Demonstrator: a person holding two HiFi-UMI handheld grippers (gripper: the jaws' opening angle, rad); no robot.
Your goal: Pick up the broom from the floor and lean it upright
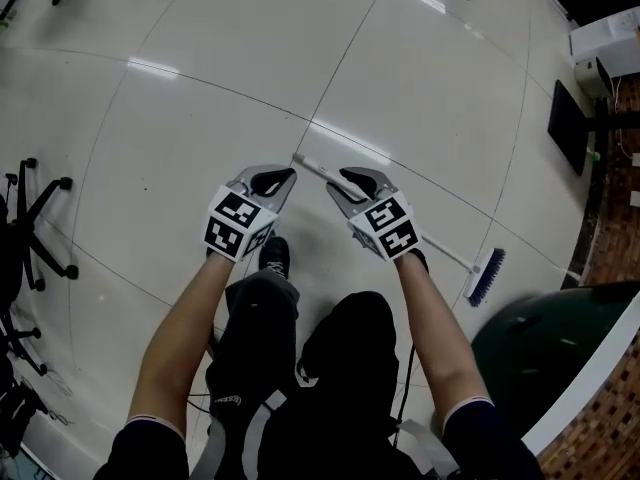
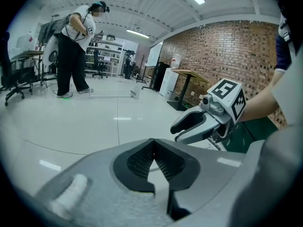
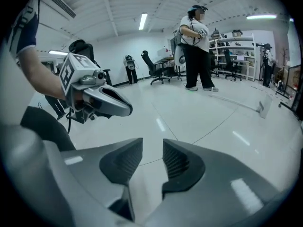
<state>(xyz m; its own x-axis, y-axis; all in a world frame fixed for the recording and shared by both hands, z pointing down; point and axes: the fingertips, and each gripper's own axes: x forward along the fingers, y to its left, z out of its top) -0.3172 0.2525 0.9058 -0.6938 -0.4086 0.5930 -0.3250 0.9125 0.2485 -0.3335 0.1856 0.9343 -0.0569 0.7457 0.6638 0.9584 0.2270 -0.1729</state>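
The pale tiled floor (image 1: 200,118) fills the head view, and the broom (image 1: 447,252) lies flat on it just ahead of the person's feet. Its long axis runs on a diagonal. The bare end of the handle (image 1: 303,162) points up and to the left, and the blue brush head (image 1: 486,274) sits at the lower right, near a dark green rounded object (image 1: 560,348).

Both grippers are held out in front, side by side and low. In the head view the handle end shows in the gap between them, and the shaft then passes under the right gripper (image 1: 337,182) and comes out again past that wrist. So the right gripper is the nearer one, standing over the upper part of the handle with the shaft crossing beneath its tips. The left gripper (image 1: 285,181) sits just beside the free end, off to its left.

The right gripper's ribbed pads (image 3: 176,162) stand apart with a clear gap. In the right gripper view only bare floor shows through that gap, so the handle isn't between them yet. The left gripper's pads (image 2: 142,162) are pressed together at the tips and hold nothing.

How far the tips are above the floor can't be told. My reading is that the pick belongs to the right gripper. It'd need to drop down so that its gap straddles the shaft across the diagonal, not along it.
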